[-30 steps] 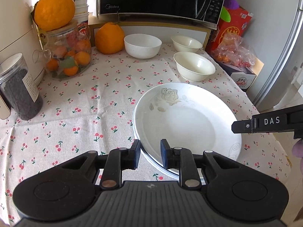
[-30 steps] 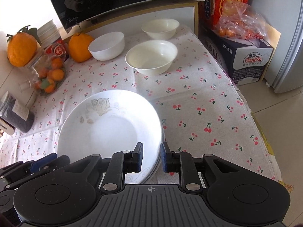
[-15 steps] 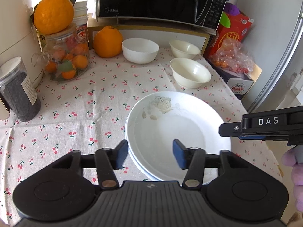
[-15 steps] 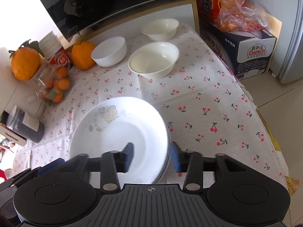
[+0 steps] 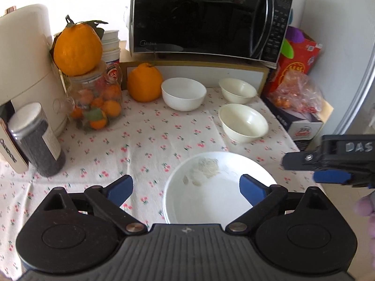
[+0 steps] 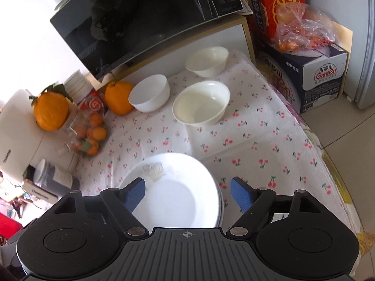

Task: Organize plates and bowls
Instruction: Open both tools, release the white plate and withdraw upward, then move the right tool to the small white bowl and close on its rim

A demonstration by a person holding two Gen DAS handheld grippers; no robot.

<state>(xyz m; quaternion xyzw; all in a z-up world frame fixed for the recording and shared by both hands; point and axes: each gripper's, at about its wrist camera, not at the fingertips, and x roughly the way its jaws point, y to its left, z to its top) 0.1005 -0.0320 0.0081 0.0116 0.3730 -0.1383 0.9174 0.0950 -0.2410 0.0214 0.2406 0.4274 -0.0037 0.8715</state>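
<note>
A stack of white plates (image 5: 218,187) (image 6: 173,187) lies on the cherry-print tablecloth near the front edge. Three bowls stand behind it: a white bowl (image 5: 184,93) (image 6: 150,96), a cream bowl (image 5: 243,123) (image 6: 201,103) and a smaller cream bowl (image 5: 237,89) (image 6: 207,58) at the back. My left gripper (image 5: 185,189) is open and empty, raised above the near side of the plates. My right gripper (image 6: 187,194) is open and empty, also above the plates; its side shows in the left wrist view (image 5: 328,159).
A microwave (image 5: 206,16) sits on a shelf at the back. Two large oranges (image 5: 145,85), a fruit jar (image 5: 96,103), a dark jar (image 5: 37,140) and a white appliance (image 5: 23,70) line the left. Boxes (image 6: 311,70) and the table edge lie right.
Both grippers opened, let go of the plate stack and pulled back and up. The stack now rests on the table.
</note>
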